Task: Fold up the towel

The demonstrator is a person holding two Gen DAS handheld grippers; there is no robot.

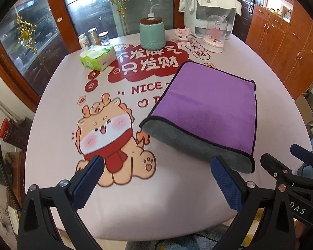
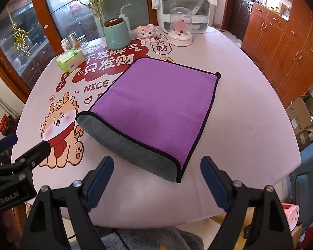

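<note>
A purple towel (image 1: 208, 106) with a grey underside and black edging lies folded on the pink table (image 1: 156, 208). The grey fold faces me at its near edge. It also shows in the right wrist view (image 2: 156, 106). My left gripper (image 1: 156, 166) is open and empty, hovering above the table just short of the towel's near edge and to its left. My right gripper (image 2: 156, 166) is open and empty, just short of the towel's near right corner. Each gripper shows at the edge of the other's view.
At the back of the table stand a green tissue pack (image 1: 98, 57), a teal jar (image 1: 152, 33), small bottles (image 1: 92, 37), a pink toy (image 1: 182, 35), a glass dome (image 1: 216, 35) and a white appliance (image 1: 208, 12). Wooden cabinets (image 2: 281, 48) line the right.
</note>
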